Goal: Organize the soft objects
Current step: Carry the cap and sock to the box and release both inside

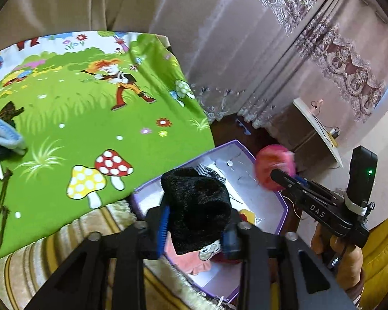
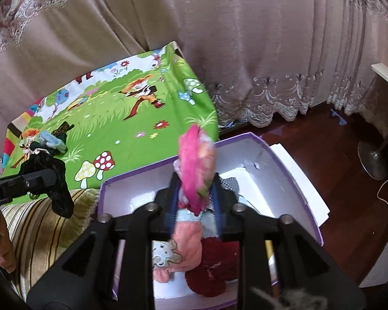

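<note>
My left gripper [image 1: 198,228] is shut on a black knitted piece [image 1: 198,206] and holds it over the edge of the purple-rimmed white box [image 1: 269,196]. My right gripper [image 2: 195,201] is shut on a pink soft piece [image 2: 196,165] and holds it above the same box [image 2: 292,180]. In the box lie a salmon garment with an elephant patch [image 2: 173,248], a dark red knit [image 2: 217,266] and a checked cloth [image 2: 231,184]. The right gripper with the pink piece [image 1: 274,168] also shows in the left wrist view. The left gripper with the black piece [image 2: 57,188] shows in the right wrist view.
A green cartoon sheet [image 1: 90,129] covers the surface to the left, with a light blue piece [image 1: 5,134] and other soft items at its far left. A striped fringed rug [image 2: 46,222] lies under the box. Curtains [image 2: 245,51], dark wood floor [image 2: 349,193] and a lamp base [image 2: 372,155] are behind.
</note>
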`<state>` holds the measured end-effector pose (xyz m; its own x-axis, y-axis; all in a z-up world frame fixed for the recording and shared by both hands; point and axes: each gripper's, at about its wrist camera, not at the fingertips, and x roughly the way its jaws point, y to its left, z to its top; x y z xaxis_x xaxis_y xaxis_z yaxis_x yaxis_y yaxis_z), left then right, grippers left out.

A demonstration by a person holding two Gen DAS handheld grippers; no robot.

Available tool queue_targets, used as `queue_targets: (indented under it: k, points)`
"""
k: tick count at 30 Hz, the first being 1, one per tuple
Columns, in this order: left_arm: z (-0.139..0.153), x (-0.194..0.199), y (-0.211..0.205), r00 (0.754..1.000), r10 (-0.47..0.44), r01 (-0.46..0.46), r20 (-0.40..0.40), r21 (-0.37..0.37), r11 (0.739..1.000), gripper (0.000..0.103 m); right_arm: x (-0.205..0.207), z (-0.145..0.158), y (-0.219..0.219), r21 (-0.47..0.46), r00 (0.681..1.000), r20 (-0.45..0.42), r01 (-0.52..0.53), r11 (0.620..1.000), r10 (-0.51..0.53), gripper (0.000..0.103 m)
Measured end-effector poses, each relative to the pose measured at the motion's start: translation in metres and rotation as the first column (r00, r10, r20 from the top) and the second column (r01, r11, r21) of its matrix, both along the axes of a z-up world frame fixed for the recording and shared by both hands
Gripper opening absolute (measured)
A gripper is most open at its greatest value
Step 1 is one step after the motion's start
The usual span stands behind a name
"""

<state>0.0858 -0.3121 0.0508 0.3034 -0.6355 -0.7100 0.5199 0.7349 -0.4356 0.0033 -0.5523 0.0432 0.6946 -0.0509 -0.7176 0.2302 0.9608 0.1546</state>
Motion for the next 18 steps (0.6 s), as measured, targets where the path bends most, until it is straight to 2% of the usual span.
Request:
queue_targets:
  k: [1, 2, 8, 18]
  points:
    - [0.0, 0.0, -0.003, 1.0, -0.006, 0.006, -0.001, -0.001, 1.0, 0.041, -0.001, 0.0, -0.002, 0.001, 1.0, 0.003, 0.007, 1.0, -0.007, 0.059]
    - [0.0, 0.0, -0.005, 1.0, -0.011, 0.011, -0.001, 0.0, 1.0, 0.043, -0.001, 0.0, -0.005, 0.001, 1.0, 0.01, 0.016, 1.0, -0.016, 0.07]
    - [0.0, 0.0, -0.007, 1.0, -0.013, 0.013, 0.01, 0.007, 1.0, 0.045, -0.004, 0.005, -0.007, -0.007, 0.999, 0.037, 0.031, 1.0, -0.03, 0.072]
    - [0.007, -0.004, 0.011, 0.998, 0.025, -0.026, 0.051, 0.014, 1.0, 0.045, 0.002, 0.011, 0.014, -0.047, 0.999, 0.037, -0.018, 0.999, 0.019, 0.072]
